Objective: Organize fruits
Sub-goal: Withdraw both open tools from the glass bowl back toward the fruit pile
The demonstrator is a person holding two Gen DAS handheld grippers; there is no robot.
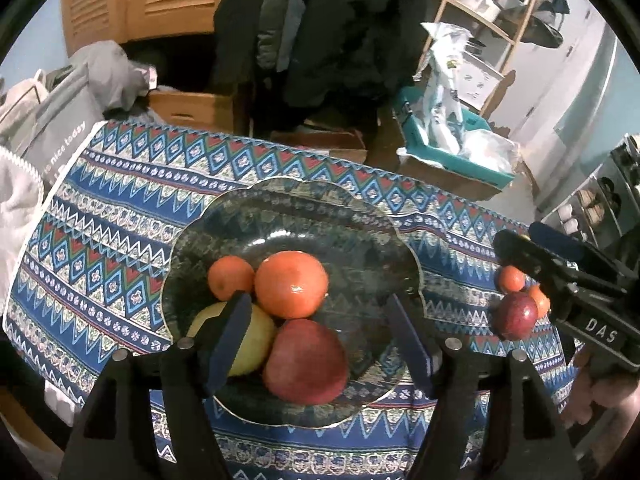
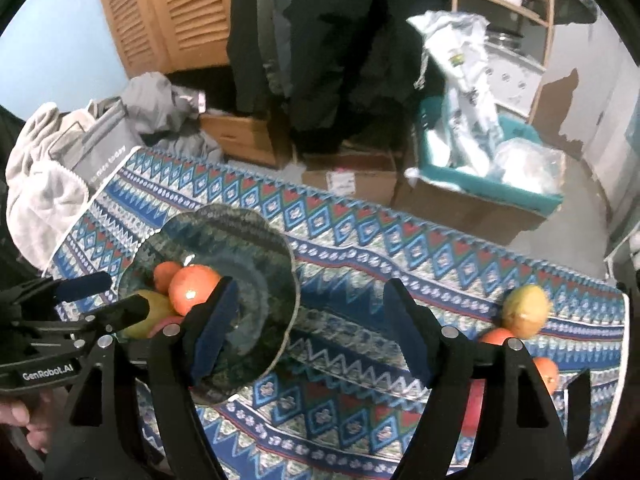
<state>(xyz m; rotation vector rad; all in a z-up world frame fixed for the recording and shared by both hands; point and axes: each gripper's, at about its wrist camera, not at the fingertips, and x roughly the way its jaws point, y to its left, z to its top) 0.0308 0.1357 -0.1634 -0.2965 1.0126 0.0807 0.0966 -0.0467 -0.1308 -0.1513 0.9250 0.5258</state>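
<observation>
A dark glass plate (image 1: 320, 216) on the patterned cloth holds a big orange (image 1: 291, 284), a small orange (image 1: 230, 276), a yellow fruit (image 1: 256, 344) and a red apple (image 1: 306, 362). My left gripper (image 1: 320, 344) is open and empty just above the plate's near side. In the left wrist view my right gripper (image 1: 528, 248) is open at the right, over a dark red fruit (image 1: 516, 314) and two small oranges (image 1: 511, 278). In the right wrist view my right gripper (image 2: 308, 332) is open and empty over bare cloth, with the plate (image 2: 260, 240) to its left and a yellow fruit (image 2: 525, 310) and oranges (image 2: 496, 336) at the right.
The patterned cloth (image 1: 120, 220) covers the table. Beyond its far edge stand cardboard boxes (image 1: 192, 110), a teal bin with plastic bags (image 1: 452, 148), hanging dark coats (image 1: 328, 20) and a wooden shelf (image 1: 492, 12). Grey clothes (image 1: 24, 184) lie at the left.
</observation>
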